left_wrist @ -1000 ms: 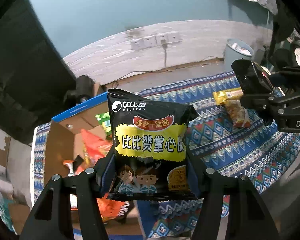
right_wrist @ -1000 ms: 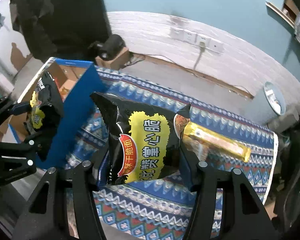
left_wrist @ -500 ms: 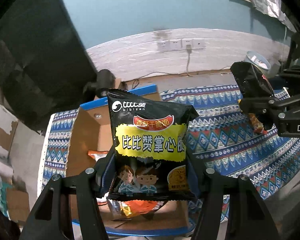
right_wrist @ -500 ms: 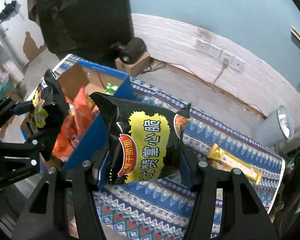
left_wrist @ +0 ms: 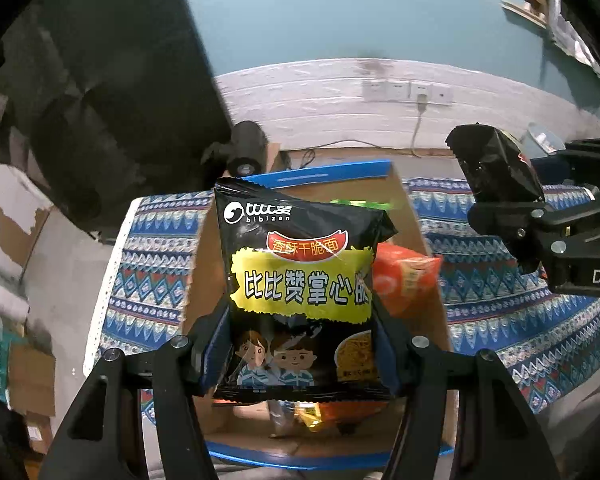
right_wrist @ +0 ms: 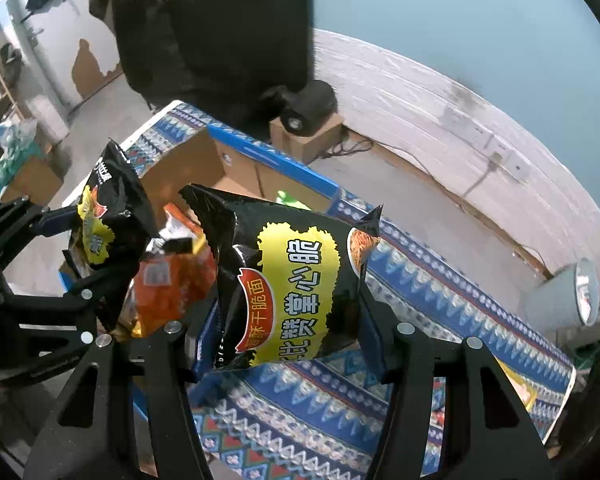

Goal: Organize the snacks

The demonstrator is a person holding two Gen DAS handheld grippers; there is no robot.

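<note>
My left gripper (left_wrist: 300, 344) is shut on a black noodle snack bag (left_wrist: 300, 292) and holds it upright above the open cardboard box (left_wrist: 416, 216) with blue rims. The box holds orange snack packs (left_wrist: 404, 276) and a green pack. My right gripper (right_wrist: 288, 336) is shut on a second black noodle snack bag (right_wrist: 296, 284), held above the box's right edge. It also shows in the left wrist view (left_wrist: 500, 168), as the left bag does in the right wrist view (right_wrist: 108, 224).
The box (right_wrist: 236, 164) stands on a table with a blue patterned cloth (right_wrist: 420, 292). A yellow snack bar (right_wrist: 520, 388) lies at the cloth's right end. A grey bin (right_wrist: 568, 300) and a black speaker on a small carton (right_wrist: 304, 116) stand on the floor behind.
Both grippers have moved left with their bags. The left bag now hangs over the middle of the box, and the right bag has come from over the cloth to the box's right edge.
</note>
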